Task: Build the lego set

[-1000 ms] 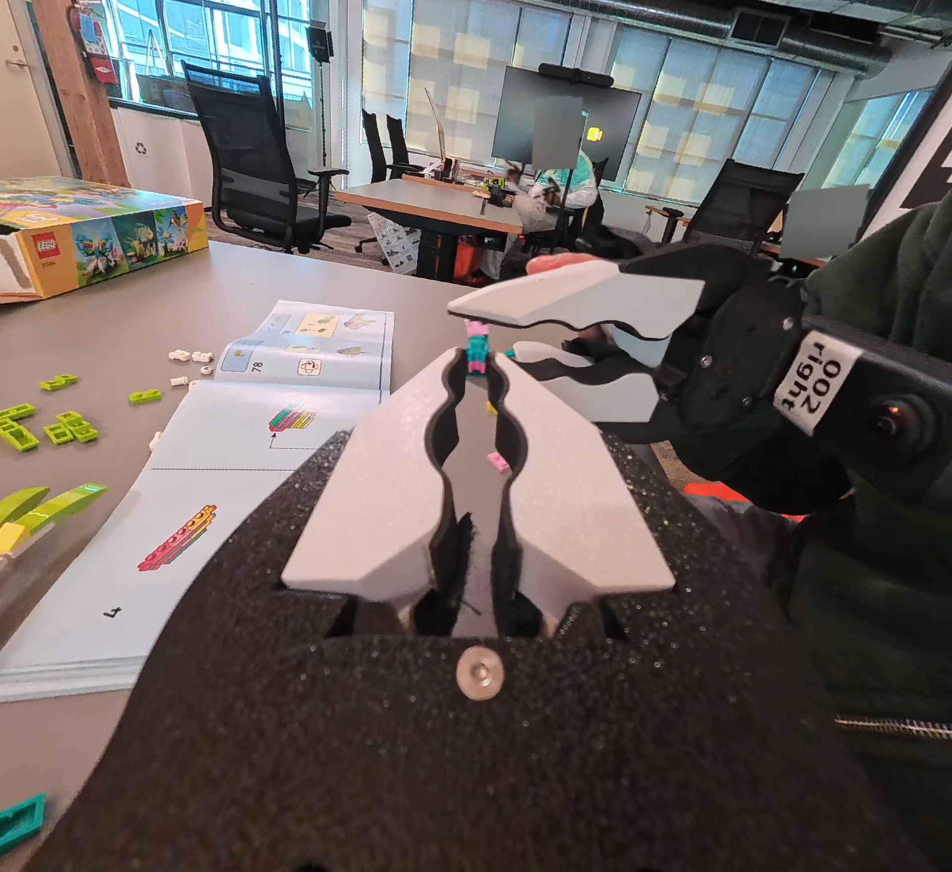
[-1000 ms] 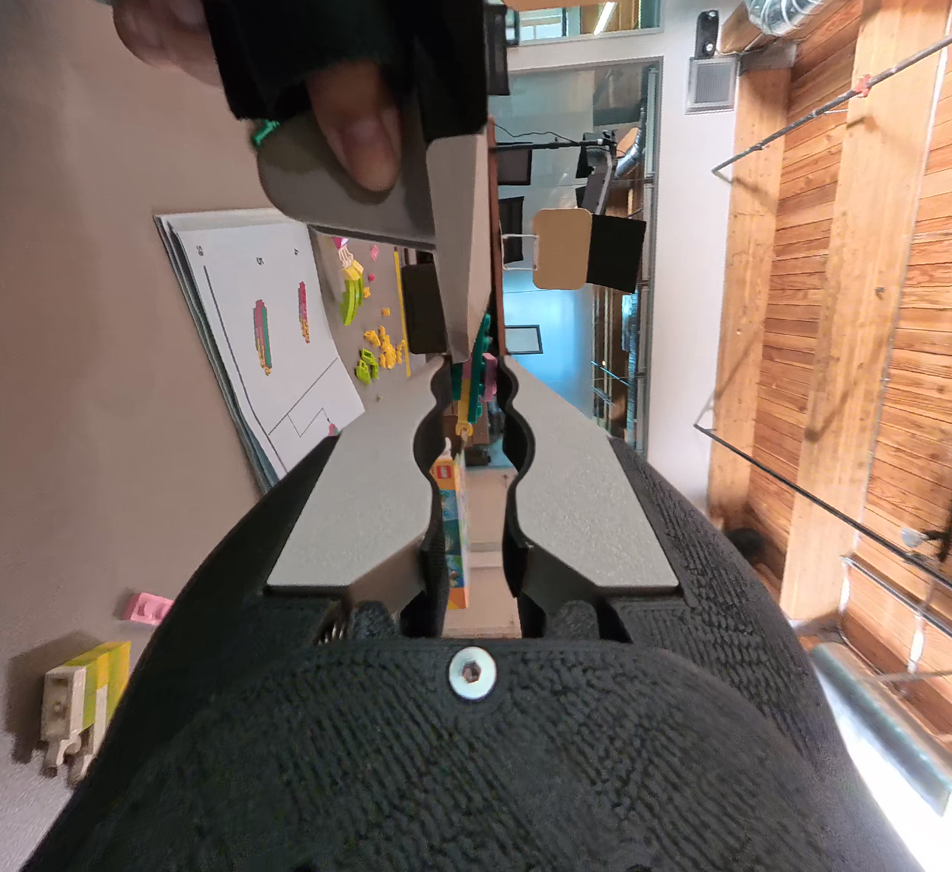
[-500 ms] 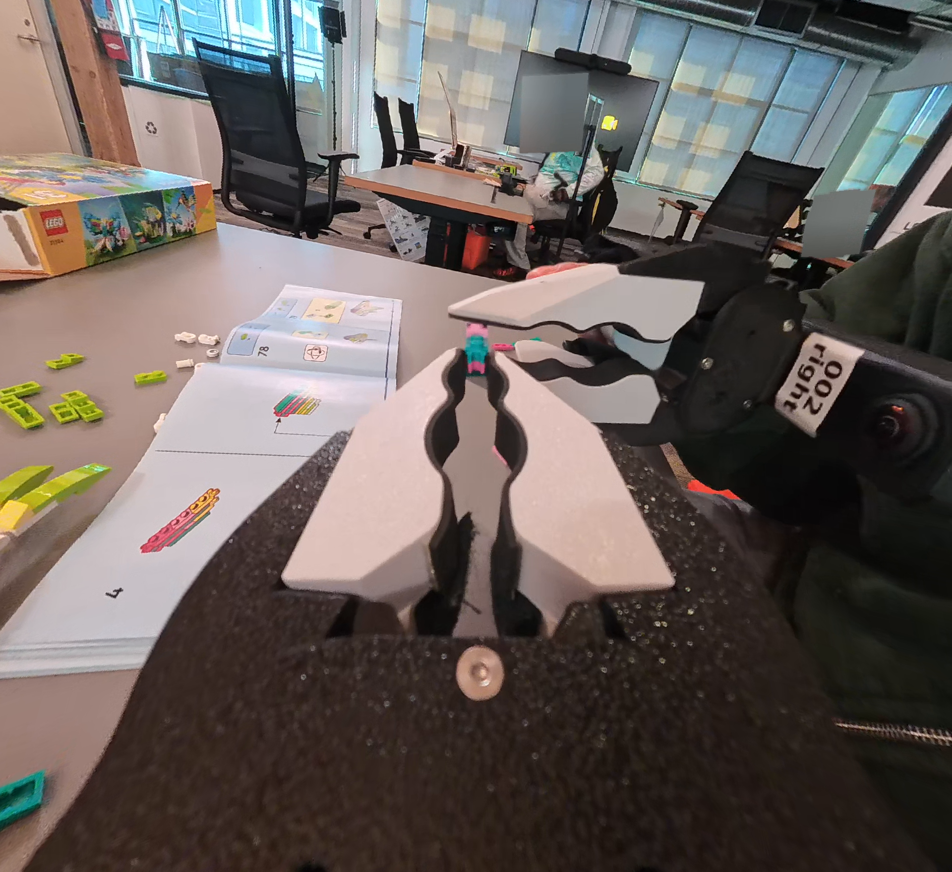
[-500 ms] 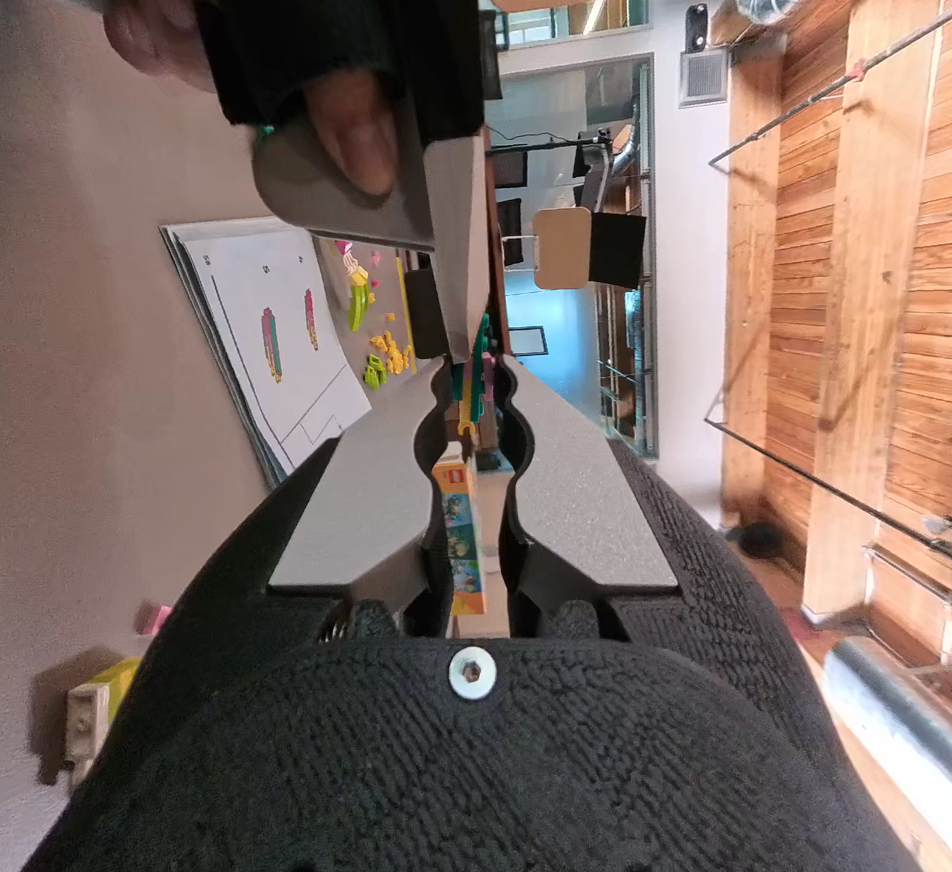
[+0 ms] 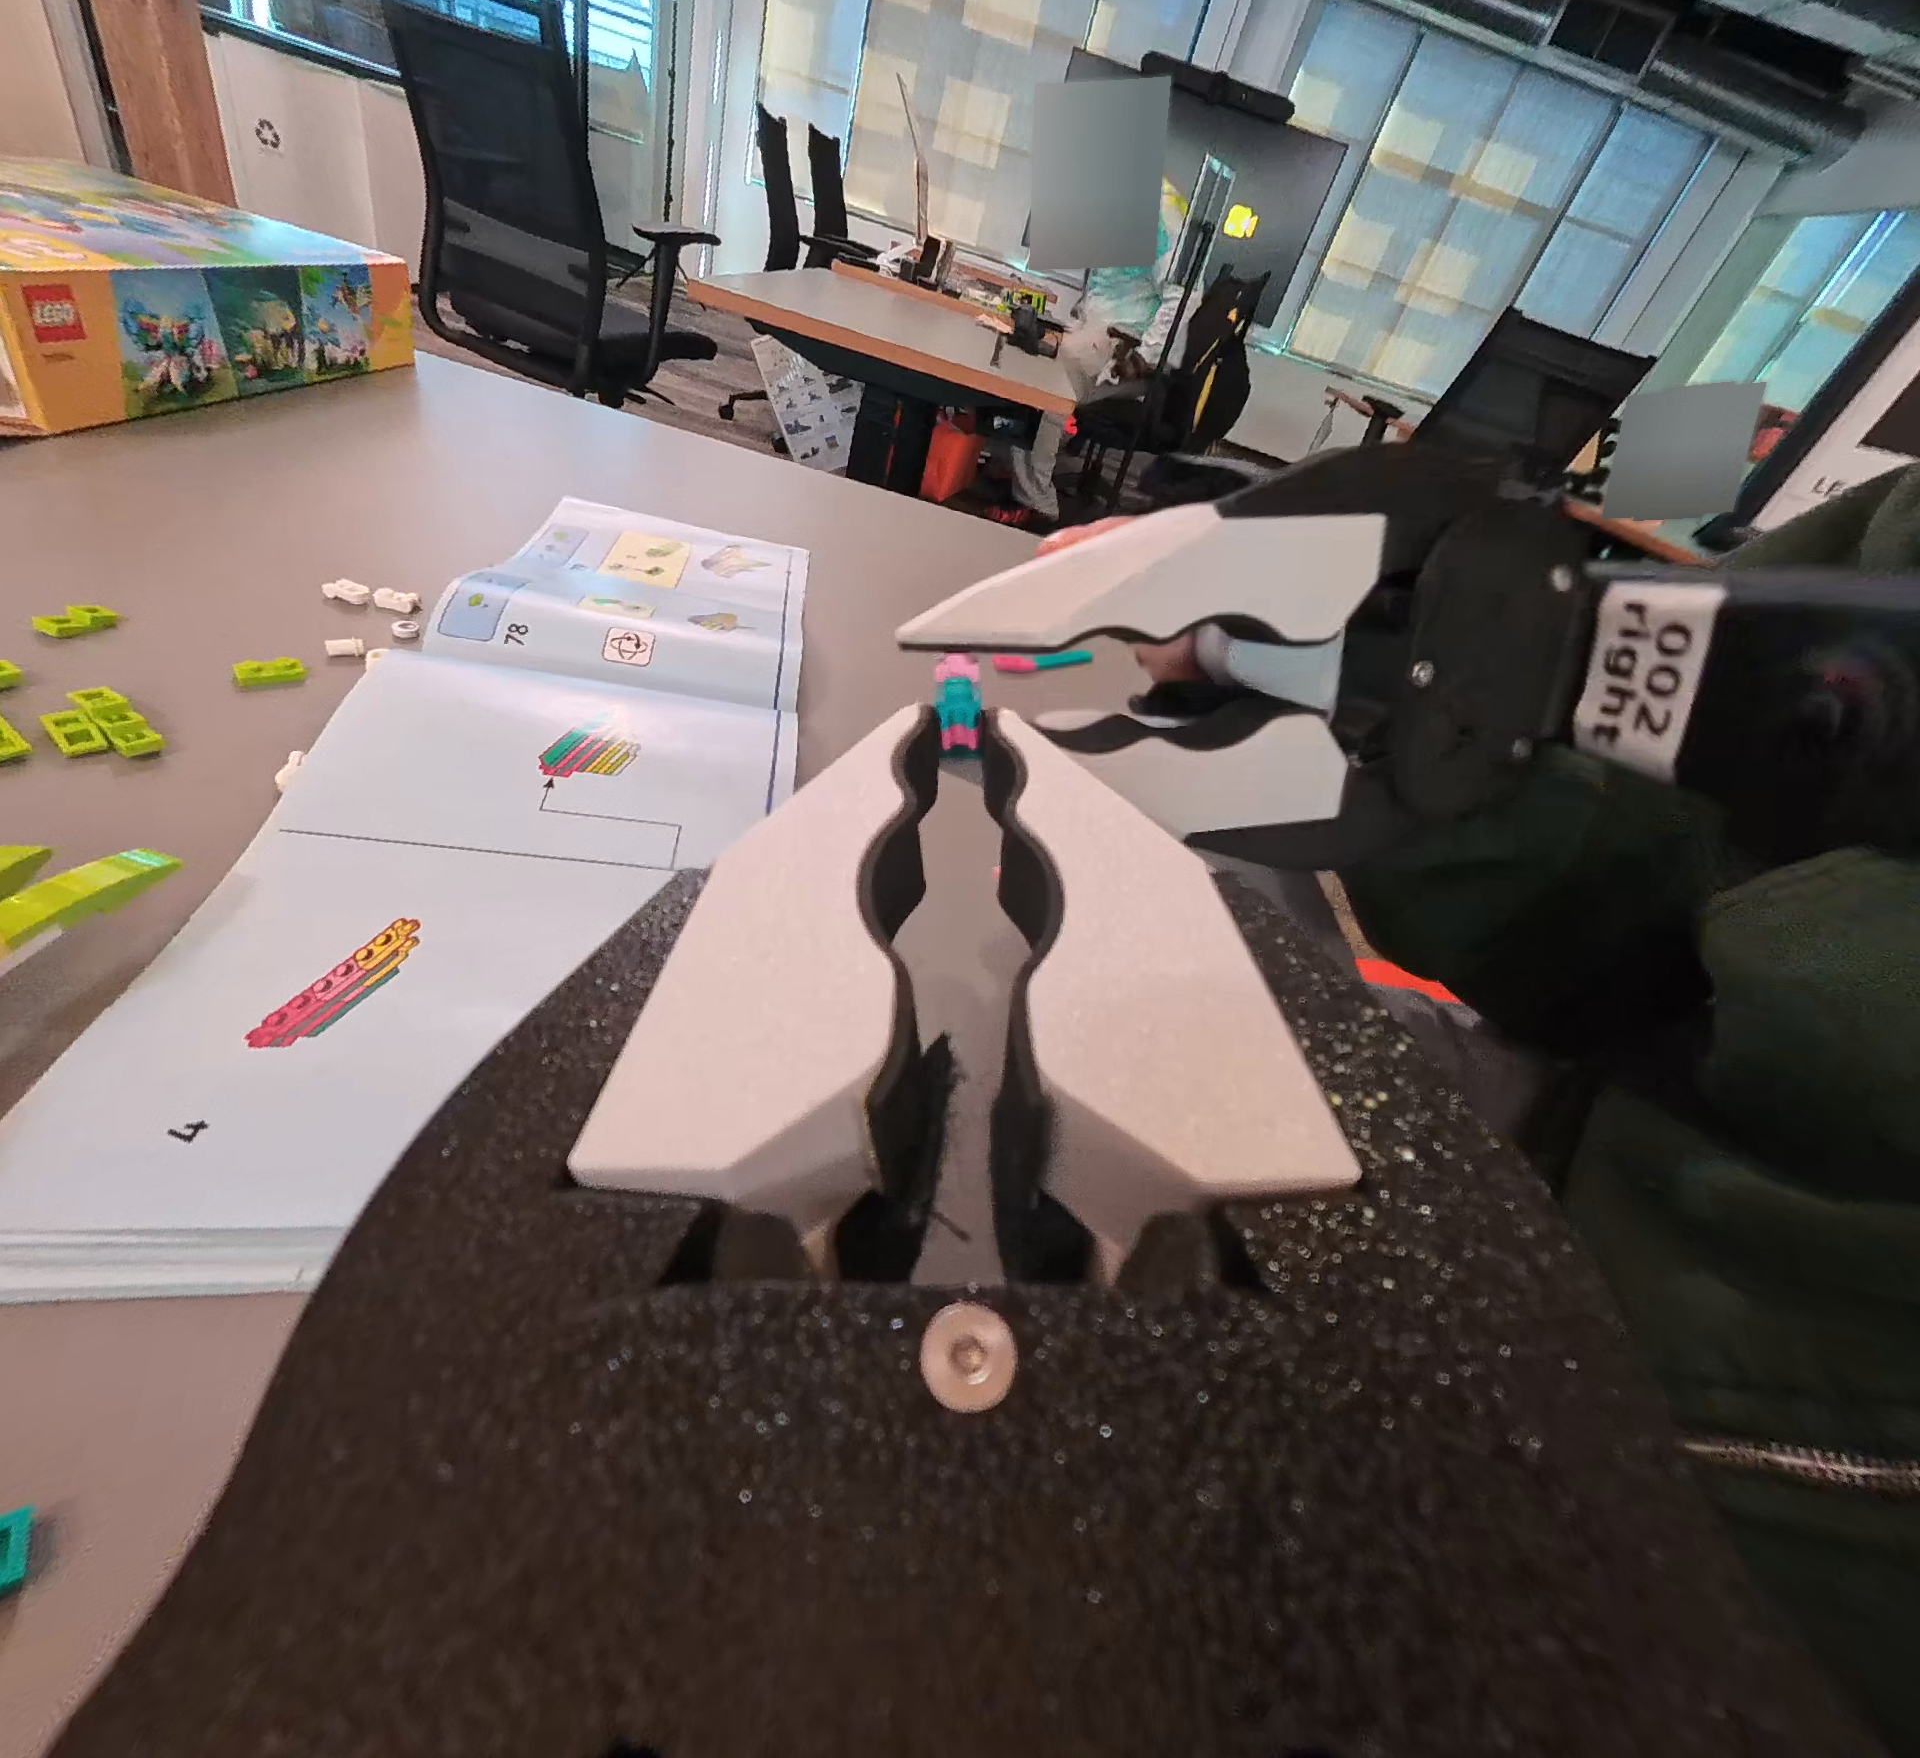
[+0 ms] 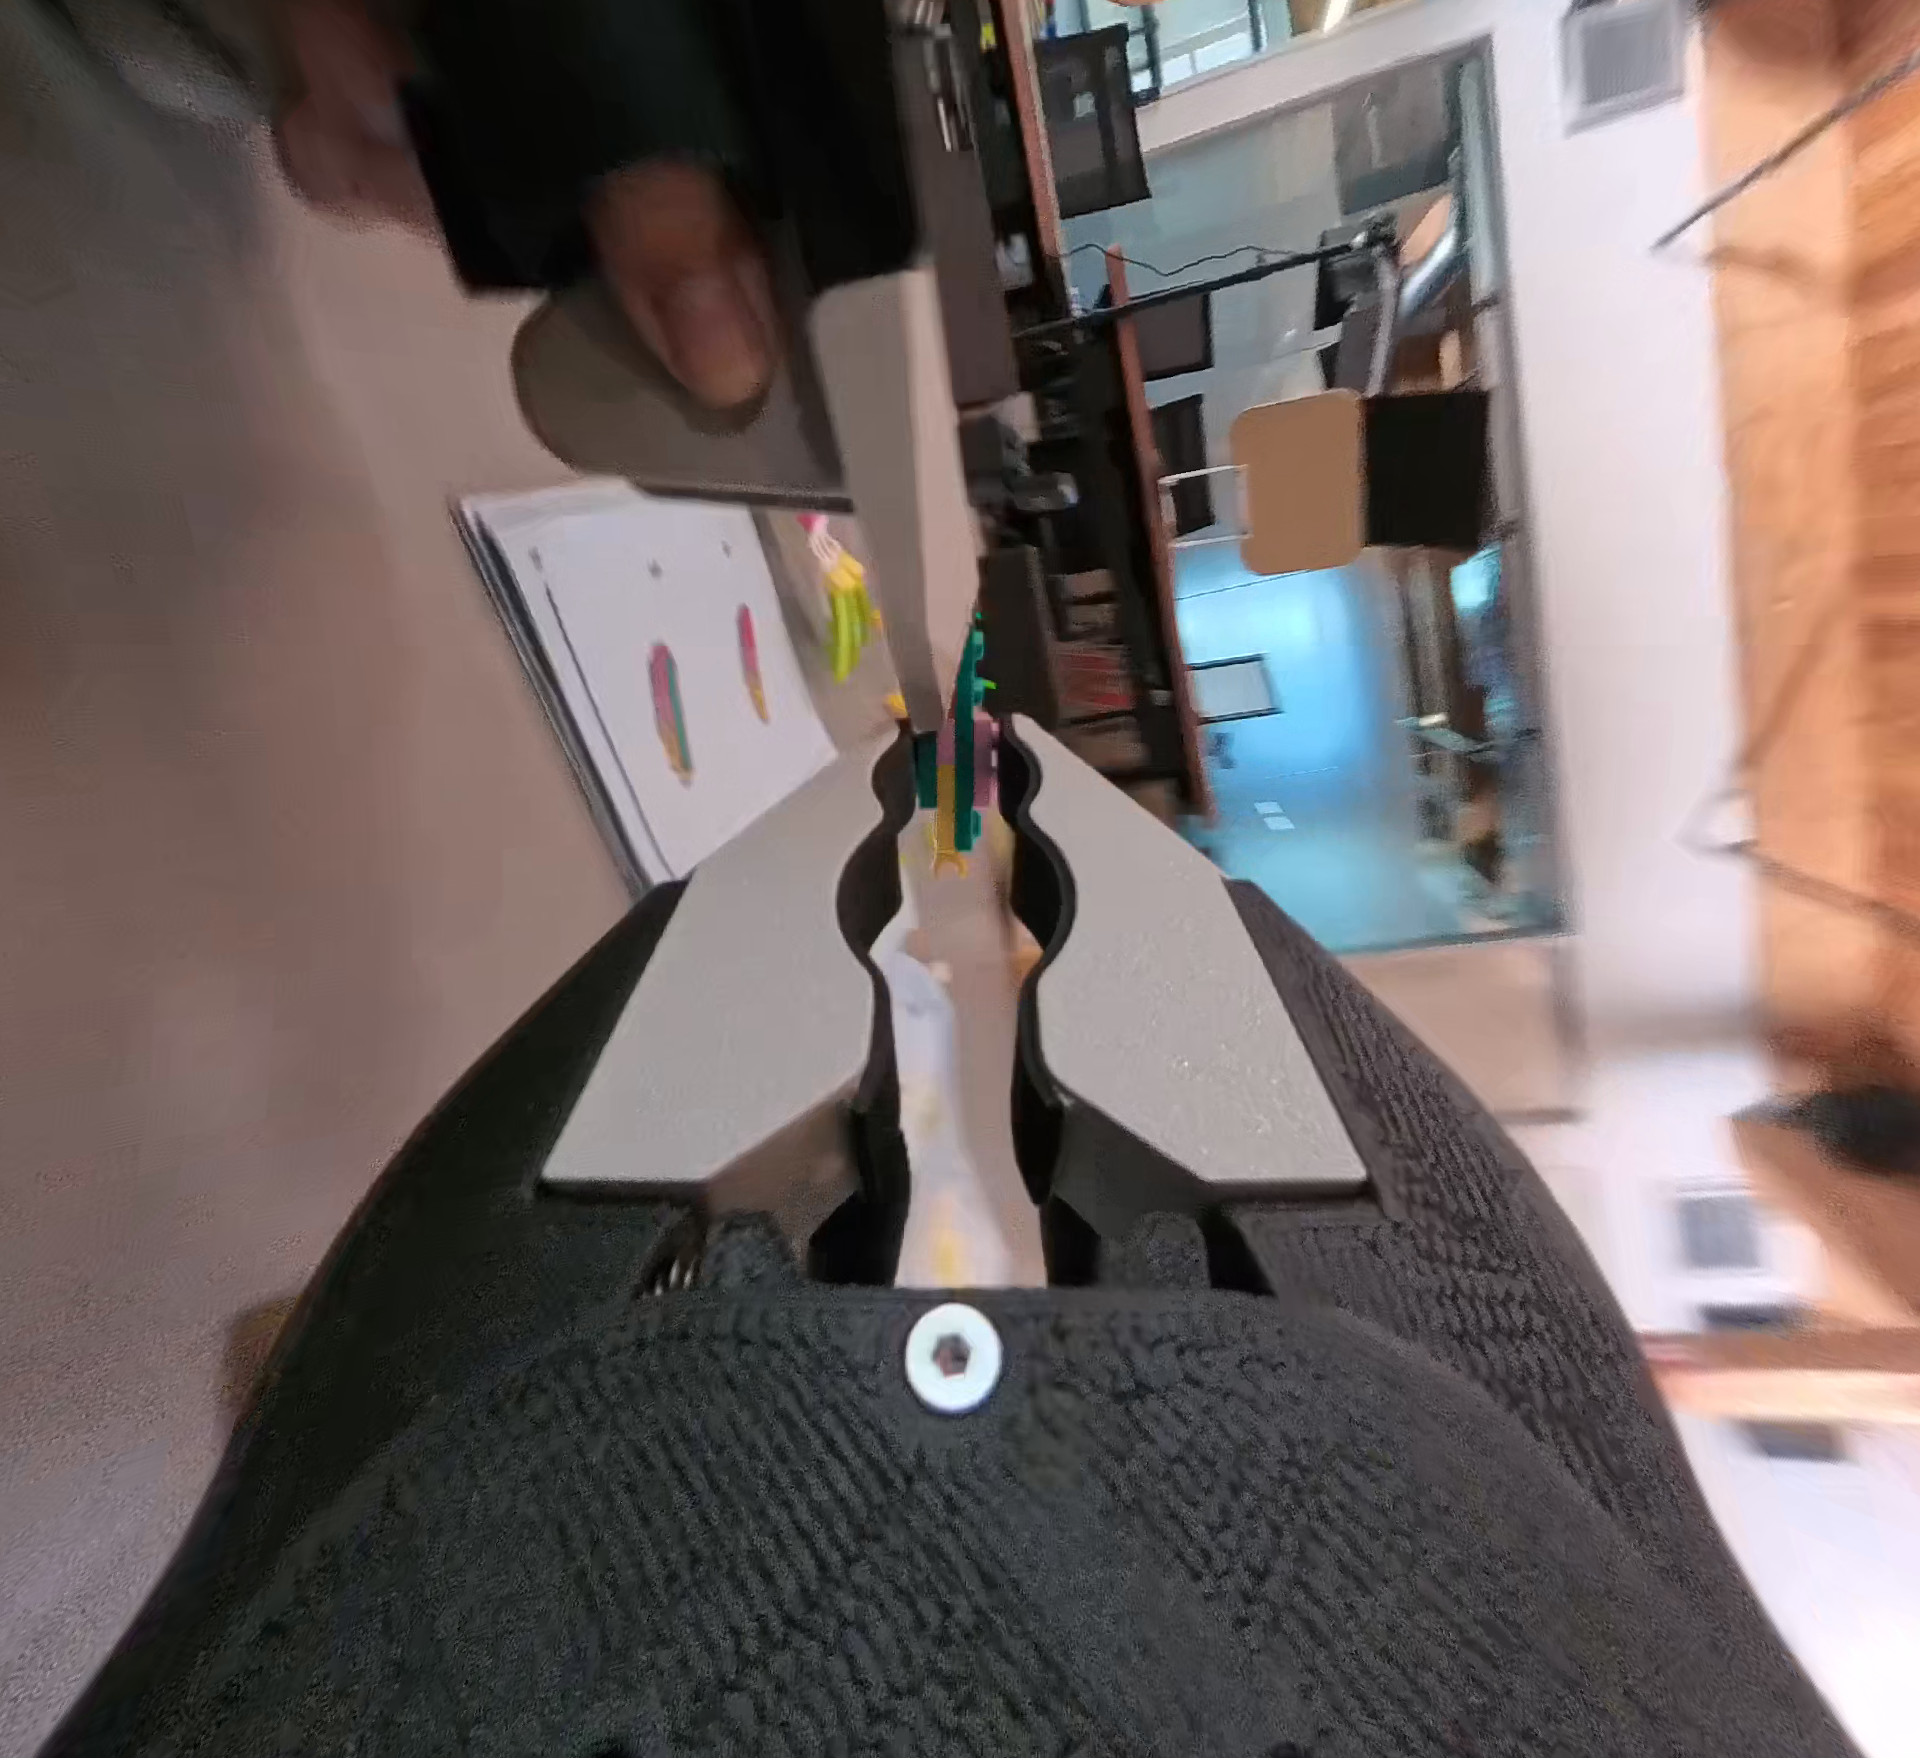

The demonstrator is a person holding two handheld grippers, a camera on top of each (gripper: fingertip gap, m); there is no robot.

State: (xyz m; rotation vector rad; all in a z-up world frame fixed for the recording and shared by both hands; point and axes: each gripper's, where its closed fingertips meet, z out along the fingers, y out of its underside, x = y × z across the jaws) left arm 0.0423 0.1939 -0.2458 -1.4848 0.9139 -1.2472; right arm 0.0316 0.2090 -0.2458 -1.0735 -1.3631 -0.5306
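printed box (image 5: 208, 326), numbered booklet pages (image 5: 468, 877), and a white lettered label (image 5: 1652, 685) on the right tool (image 5: 971, 682).

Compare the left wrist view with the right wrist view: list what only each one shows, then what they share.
Only the left wrist view shows the set's box, loose lime green pieces and small white pieces on the grey table, plus black office chairs.

Only the right wrist view, which is motion-blurred, shows wooden wall panelling and the person's fingers on the left gripper's handle.

Both show the open instruction booklet, the left gripper, the right gripper and the pink and teal assembly pinched between both sets of jaws.
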